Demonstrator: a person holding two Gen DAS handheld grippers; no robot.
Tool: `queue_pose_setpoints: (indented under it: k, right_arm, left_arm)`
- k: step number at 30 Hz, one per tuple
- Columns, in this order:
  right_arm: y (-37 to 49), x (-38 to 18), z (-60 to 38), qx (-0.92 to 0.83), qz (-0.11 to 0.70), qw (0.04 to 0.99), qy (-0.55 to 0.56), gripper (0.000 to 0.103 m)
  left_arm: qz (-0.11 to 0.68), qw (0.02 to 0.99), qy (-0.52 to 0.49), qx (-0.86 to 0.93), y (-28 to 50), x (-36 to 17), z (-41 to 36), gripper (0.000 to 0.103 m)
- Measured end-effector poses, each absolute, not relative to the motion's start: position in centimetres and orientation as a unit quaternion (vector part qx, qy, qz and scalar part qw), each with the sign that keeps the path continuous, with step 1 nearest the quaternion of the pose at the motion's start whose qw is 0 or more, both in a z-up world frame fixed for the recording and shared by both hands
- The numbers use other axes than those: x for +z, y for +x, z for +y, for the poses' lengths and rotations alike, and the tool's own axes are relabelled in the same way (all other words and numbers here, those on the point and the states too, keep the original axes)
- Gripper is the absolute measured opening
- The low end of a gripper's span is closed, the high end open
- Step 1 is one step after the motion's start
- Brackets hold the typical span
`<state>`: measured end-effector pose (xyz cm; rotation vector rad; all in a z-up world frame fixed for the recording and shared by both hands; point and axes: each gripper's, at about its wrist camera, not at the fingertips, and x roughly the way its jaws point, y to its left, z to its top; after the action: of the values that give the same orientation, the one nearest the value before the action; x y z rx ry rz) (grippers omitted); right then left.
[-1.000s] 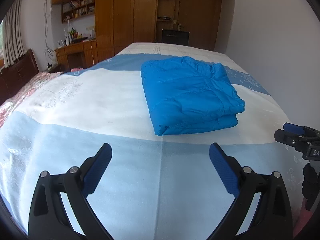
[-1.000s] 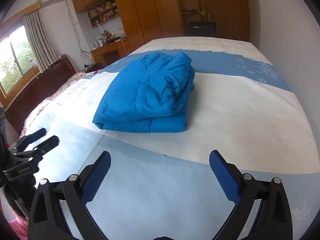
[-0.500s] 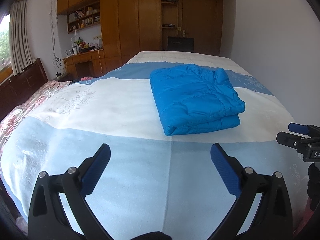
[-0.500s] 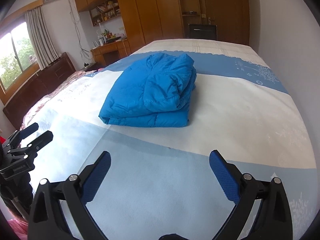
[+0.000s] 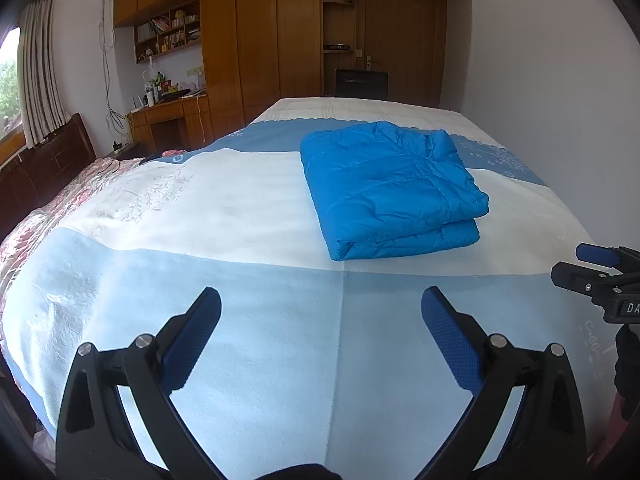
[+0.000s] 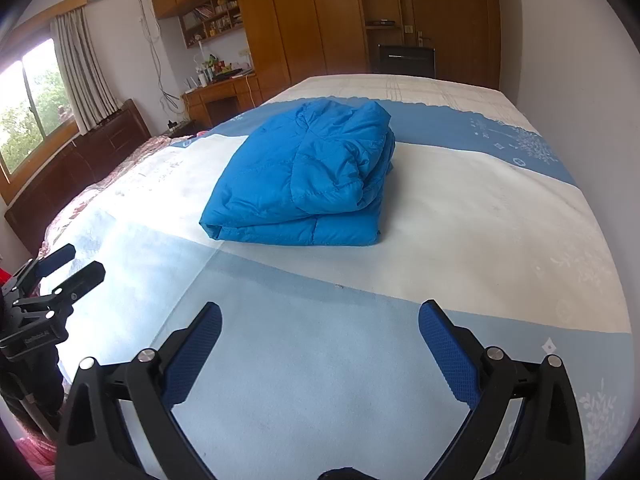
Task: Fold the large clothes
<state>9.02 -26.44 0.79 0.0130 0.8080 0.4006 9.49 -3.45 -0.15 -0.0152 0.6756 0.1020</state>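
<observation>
A blue puffer jacket (image 5: pixel 388 188) lies folded into a thick rectangle on the bed, on the white band of the bedspread (image 5: pixel 240 208). It also shows in the right wrist view (image 6: pixel 308 184). My left gripper (image 5: pixel 320 320) is open and empty, held above the pale blue band near the bed's front edge, well short of the jacket. My right gripper (image 6: pixel 320 332) is open and empty, likewise back from the jacket. Each gripper shows at the edge of the other's view: the right one (image 5: pixel 600 276) and the left one (image 6: pixel 52 280).
The bed fills the room between a white wall (image 5: pixel 560 80) on the right and a dark wooden headboard (image 5: pixel 40 168) on the left. A wooden wardrobe (image 5: pixel 260 40), a desk (image 5: pixel 168 116) and a dark chair (image 5: pixel 360 84) stand beyond the bed.
Both grippers have drawn back and risen from the bed, so the jacket looks smaller and farther away. The jacket has not moved. Both stay open.
</observation>
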Motion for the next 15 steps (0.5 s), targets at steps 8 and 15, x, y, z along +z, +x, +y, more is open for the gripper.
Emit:
queue_pose_setpoints:
  k: [8, 15]
  right_arm:
    - [8.89, 0.94, -26.51, 0.195, 0.388, 0.901, 0.004, 0.099]
    - [8.79, 0.97, -26.52, 0.196, 0.388, 0.901, 0.004, 0.099]
  left_arm:
    - [0.333, 0.942, -0.007, 0.047, 9.35, -0.05, -3.64, 0.099]
    - [0.332, 0.942, -0.005, 0.048, 9.21, 0.01, -3.78, 0.099]
